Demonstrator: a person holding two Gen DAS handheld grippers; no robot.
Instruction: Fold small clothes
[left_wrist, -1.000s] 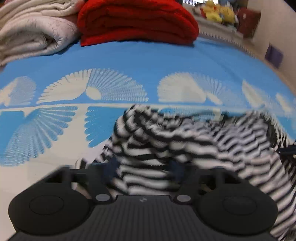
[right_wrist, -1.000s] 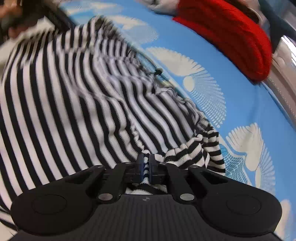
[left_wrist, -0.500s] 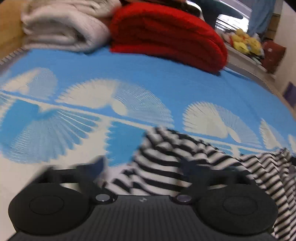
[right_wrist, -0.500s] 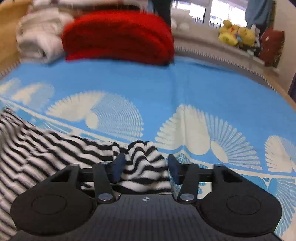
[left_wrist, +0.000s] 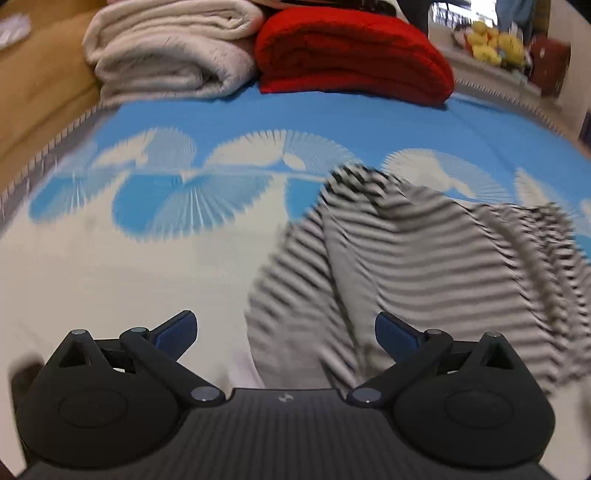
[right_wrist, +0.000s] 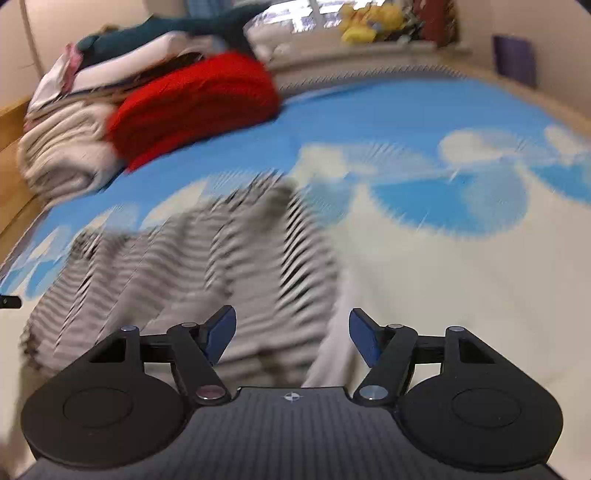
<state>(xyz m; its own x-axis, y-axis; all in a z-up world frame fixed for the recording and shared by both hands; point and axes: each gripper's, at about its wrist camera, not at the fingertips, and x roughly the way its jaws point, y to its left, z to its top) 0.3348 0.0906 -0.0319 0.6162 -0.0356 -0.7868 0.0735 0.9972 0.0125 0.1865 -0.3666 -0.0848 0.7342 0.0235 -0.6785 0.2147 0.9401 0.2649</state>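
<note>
Both the left gripper (left_wrist: 286, 334) and right gripper (right_wrist: 291, 334) are spread and empty, the right's jaws just widened; striped garment (left_wrist: 424, 266) lies rumpled on the bedspread (left_wrist: 332, 122), folding barely begun.

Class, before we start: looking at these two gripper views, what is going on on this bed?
A person is folding a striped garment with a handheld gripper in each hand. Both the left gripper and the right gripper have just been opening their jaws, and nothing is pinched between them now. The garment lies loose and rumpled on the blue patterned bedspread, in front of a folded red blanket and a cream one.
</note>
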